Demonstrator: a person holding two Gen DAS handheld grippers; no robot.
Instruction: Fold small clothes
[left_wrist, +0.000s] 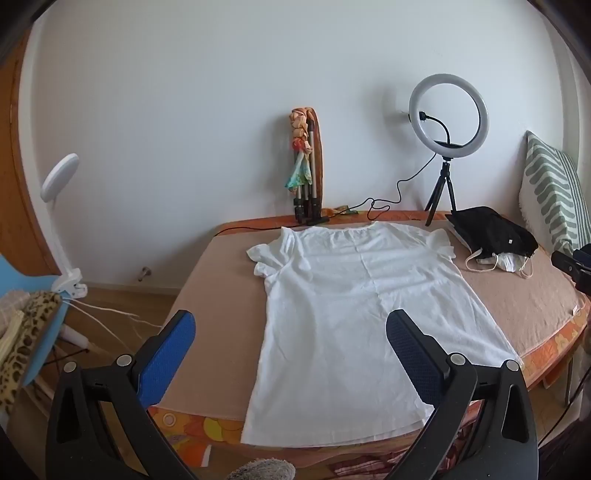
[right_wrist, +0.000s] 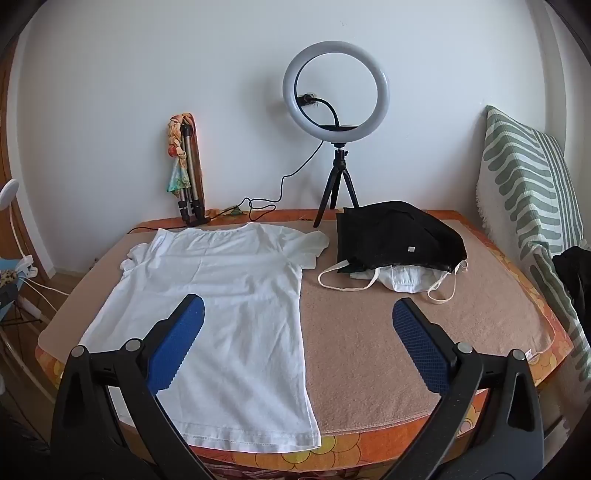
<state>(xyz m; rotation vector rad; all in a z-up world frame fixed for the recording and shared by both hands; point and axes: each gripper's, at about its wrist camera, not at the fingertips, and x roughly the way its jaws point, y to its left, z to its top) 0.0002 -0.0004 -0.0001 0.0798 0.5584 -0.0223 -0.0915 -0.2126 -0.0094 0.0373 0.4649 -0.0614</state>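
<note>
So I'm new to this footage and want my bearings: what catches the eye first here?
A white T-shirt lies spread flat on the towel-covered bed, hem toward the camera. Behind it a ring light stands on a small tripod by the wall, with a black bag to the shirt's right. Both the left gripper and right gripper are open above the near edge, holding nothing.

Left gripper (left_wrist: 290, 341): jaws spread wide, blue pads facing each other, tilted downward, nothing between the fingers (both black arms of the frame in view). Right gripper (right_wrist: 297, 332): same pose, spread just as wide, angled down, holding nothing and touching nothing.
</note>
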